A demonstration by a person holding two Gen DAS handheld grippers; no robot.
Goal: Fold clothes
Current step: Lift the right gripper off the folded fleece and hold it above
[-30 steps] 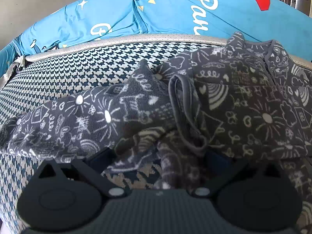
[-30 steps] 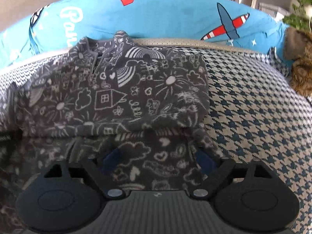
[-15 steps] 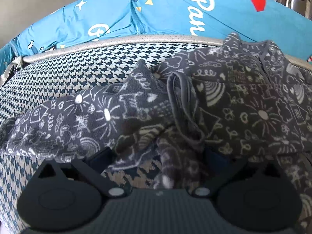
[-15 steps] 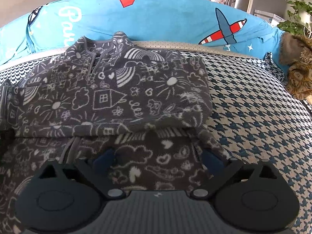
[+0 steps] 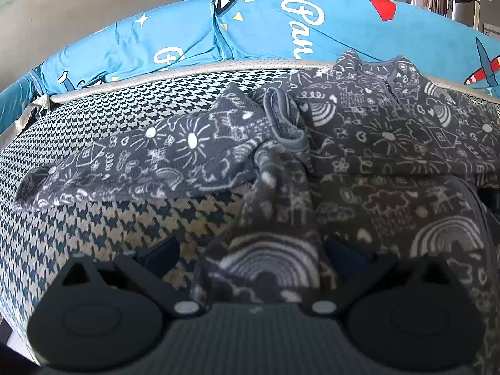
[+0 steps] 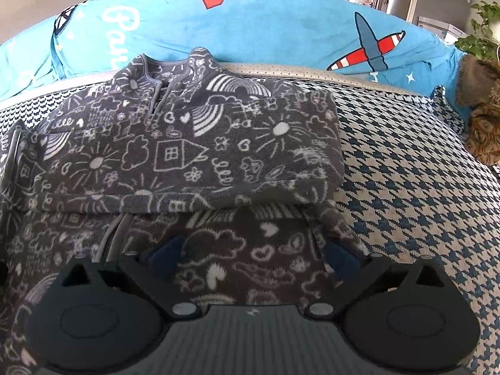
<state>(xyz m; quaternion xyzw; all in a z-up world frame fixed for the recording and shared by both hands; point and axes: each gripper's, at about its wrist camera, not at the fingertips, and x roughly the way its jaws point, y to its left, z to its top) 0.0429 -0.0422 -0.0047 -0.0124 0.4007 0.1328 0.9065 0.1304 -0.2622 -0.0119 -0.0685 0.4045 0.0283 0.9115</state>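
A grey doodle-print fleece [image 6: 175,143] lies on a houndstooth sofa seat [image 6: 406,181], hem doubled toward the collar, one sleeve [image 5: 131,162] trailing left. Both grippers' [image 5: 250,250] [image 6: 250,250] fingers stand wide with fleece between them. Bare seat flanks both sides.

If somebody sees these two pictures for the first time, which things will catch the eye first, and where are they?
First comes the dark grey fleece garment with white doodles of suns, houses and rainbows, lying on the houndstooth cover; one sleeve stretches out to the left. Behind it stands the bright blue cushion with a red-striped plane. Near the lens, the left gripper and the right gripper each have grey fleece between open fingers.
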